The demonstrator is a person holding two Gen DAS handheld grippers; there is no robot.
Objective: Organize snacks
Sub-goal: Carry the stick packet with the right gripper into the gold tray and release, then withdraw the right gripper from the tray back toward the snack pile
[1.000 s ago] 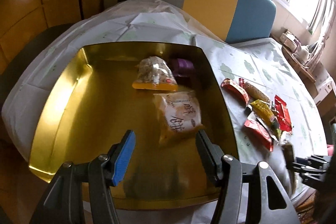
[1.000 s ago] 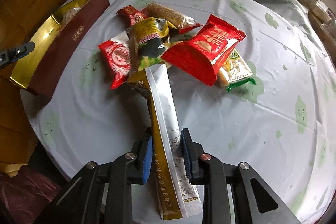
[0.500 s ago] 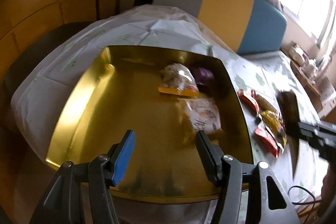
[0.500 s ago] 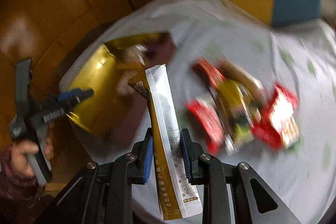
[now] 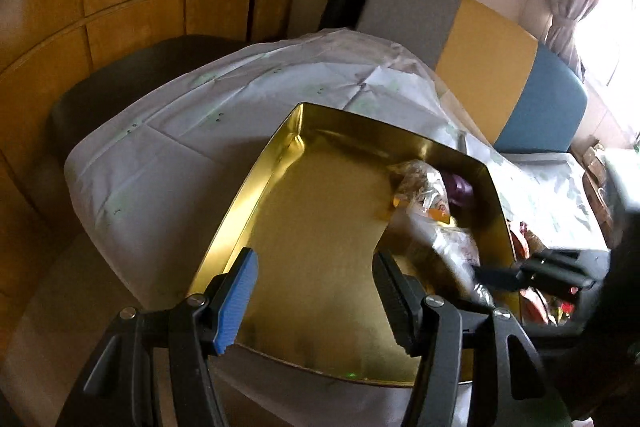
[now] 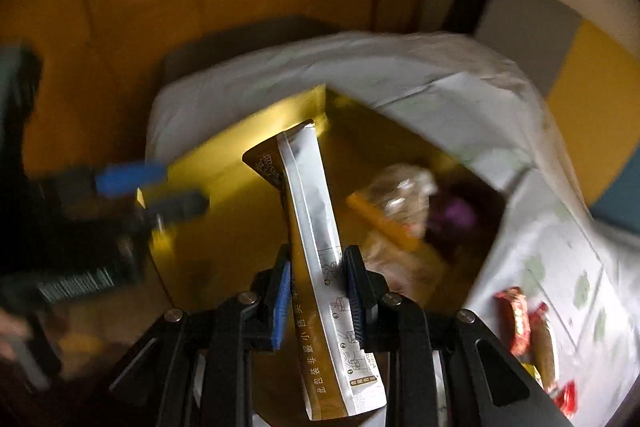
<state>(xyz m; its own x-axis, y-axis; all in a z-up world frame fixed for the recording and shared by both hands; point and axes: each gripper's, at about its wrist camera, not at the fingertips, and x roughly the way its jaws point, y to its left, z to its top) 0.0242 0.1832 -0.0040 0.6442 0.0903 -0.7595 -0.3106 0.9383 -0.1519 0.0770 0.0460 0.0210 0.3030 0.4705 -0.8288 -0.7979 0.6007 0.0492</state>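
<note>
Right wrist view: closest in, the right gripper (image 6: 318, 297) is clamped on a long gold-and-silver stick pack (image 6: 316, 247), its two pads pressing the pack's sides so that the pack stands up along the fingers and its far end hangs above the gold tray (image 6: 240, 155). Past the pack, in the tray's far right corner, lie a clear packet with an orange edge (image 6: 394, 201), a paler bag (image 6: 394, 259) nearer the gripper, and a purple packet (image 6: 454, 213) against the far wall. The rest of the tray floor is bare gold. At the left edge, blurred, the left gripper (image 6: 152, 189) reaches over the tray's near left rim. On the white tablecloth (image 6: 400, 75) to the right, outside the tray, lie red snack packets (image 6: 516, 319).

From the left wrist view, the left gripper (image 5: 316, 291) has its jaws standing wide apart with nothing between them, hanging over the tray's (image 5: 320, 239) near edge. Beyond it, the same clear packet (image 5: 420, 179) and purple packet (image 5: 460, 185) sit in the far right corner, with the pale bag (image 5: 448, 247) in front of them. The right gripper (image 5: 496, 275) comes in from the right over the tray's right rim, blurred. Behind the table stands a grey, yellow and blue chair back (image 5: 484, 59).
</note>
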